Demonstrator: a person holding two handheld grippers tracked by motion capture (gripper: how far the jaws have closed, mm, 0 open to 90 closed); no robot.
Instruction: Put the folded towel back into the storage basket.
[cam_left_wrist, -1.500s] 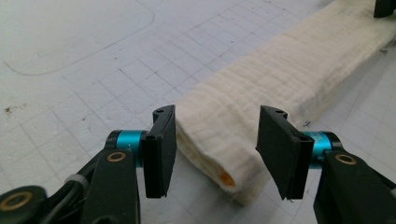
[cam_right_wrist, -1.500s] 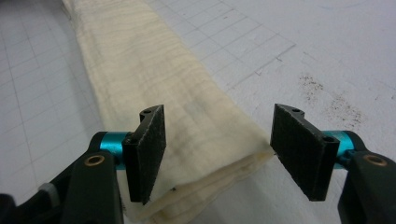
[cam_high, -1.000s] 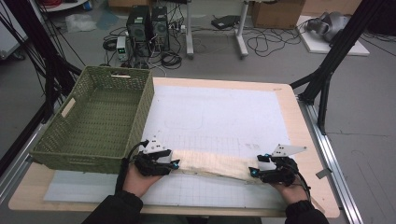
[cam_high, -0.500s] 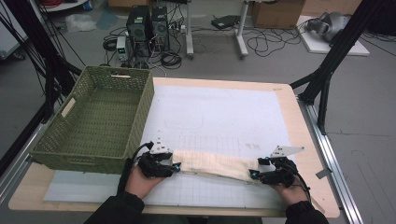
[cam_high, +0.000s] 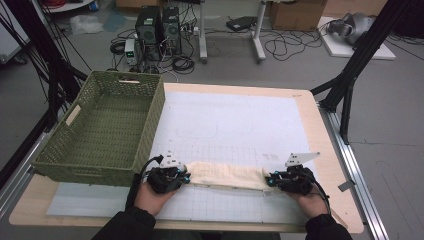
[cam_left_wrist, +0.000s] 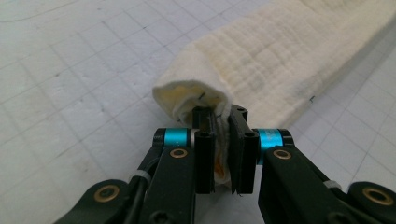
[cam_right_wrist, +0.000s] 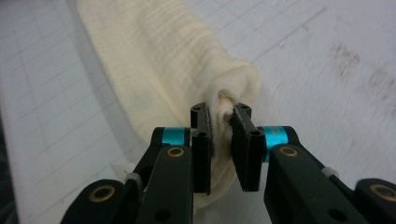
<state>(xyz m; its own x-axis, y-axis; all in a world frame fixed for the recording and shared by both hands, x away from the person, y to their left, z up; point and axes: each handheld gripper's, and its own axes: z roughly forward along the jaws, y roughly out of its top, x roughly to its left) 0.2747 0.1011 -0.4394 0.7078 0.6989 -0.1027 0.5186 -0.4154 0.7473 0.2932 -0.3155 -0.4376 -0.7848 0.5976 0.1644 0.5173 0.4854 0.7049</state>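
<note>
Just closed on the two ends of the cloth (cam_high: 225, 175): left gripper (cam_left_wrist: 223, 140) on one end, right gripper (cam_right_wrist: 222, 135) on the other. Stretched along the near edge of the table (cam_high: 310, 107), beside the green basket (cam_high: 107, 130).

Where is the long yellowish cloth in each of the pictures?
High view: the cloth lies across the near part of the table, stretched between the left gripper and the right gripper.
Left gripper view: it runs from the upper right down to the jaws, which pinch its end.
Right gripper view: it runs from the upper left down to the jaws.
Shared landmark: the white gridded mat under it.
</note>
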